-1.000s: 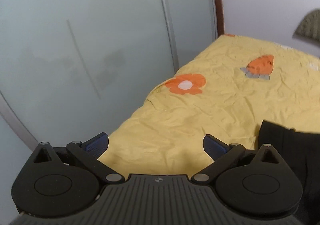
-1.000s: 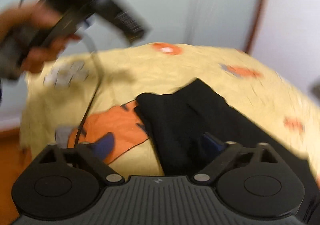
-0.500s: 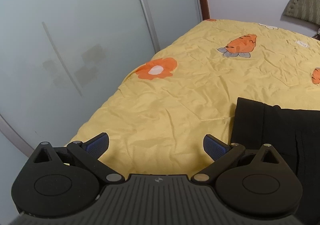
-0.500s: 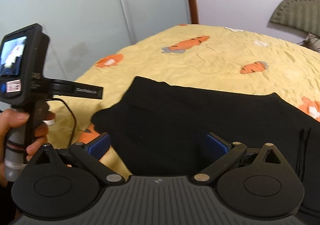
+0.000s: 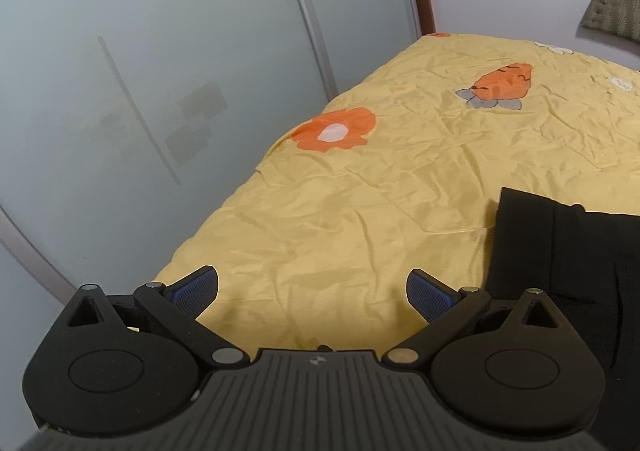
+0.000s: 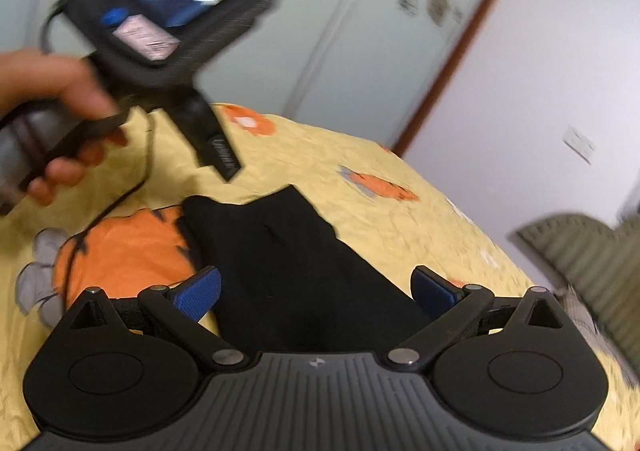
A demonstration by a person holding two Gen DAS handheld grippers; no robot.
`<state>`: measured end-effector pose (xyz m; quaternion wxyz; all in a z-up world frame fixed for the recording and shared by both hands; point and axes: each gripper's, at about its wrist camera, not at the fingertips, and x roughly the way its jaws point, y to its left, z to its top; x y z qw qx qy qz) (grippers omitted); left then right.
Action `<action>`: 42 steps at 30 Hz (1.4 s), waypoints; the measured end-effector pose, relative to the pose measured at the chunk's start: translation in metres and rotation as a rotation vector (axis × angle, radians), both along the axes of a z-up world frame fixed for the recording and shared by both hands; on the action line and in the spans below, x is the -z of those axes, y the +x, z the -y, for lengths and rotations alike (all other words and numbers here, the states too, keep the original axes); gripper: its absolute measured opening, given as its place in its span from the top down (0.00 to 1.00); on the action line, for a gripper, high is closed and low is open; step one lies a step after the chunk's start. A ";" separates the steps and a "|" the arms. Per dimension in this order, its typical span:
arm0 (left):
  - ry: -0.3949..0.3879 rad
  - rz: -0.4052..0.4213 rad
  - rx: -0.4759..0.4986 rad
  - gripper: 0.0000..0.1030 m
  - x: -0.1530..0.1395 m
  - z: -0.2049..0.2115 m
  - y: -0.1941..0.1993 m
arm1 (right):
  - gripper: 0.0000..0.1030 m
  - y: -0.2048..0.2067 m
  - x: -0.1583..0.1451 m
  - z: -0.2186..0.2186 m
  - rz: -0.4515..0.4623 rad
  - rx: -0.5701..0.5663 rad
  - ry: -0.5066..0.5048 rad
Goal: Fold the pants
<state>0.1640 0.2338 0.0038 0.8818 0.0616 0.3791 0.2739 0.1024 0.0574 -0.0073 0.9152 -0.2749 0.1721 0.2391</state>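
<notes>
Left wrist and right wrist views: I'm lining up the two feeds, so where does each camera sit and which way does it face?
Left wrist: on the left gripper, low over the yellow bedspread, facing the frosted sliding doors; jaws open, black pants at right.
Right wrist: on the right gripper, above the pants, tilted and blurred; jaws open, the person's left hand holds the other gripper's handle.
Shared: pants, bedspread, sliding doors, grey headboard.
</notes>
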 end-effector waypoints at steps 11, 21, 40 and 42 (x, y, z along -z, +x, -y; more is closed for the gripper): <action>0.002 -0.003 -0.005 0.01 0.001 -0.005 -0.001 | 0.01 0.005 -0.003 0.001 -0.044 -0.041 0.053; 0.014 -0.011 0.003 0.01 0.003 -0.004 -0.002 | 0.01 -0.002 0.011 -0.011 0.058 -0.014 -0.078; -0.358 0.022 0.102 0.04 -0.008 -0.030 -0.014 | 0.02 -0.001 0.031 -0.042 0.123 -0.070 -0.201; -0.426 0.026 0.117 0.06 -0.010 -0.032 -0.016 | 0.02 -0.005 0.031 -0.040 0.127 -0.090 -0.207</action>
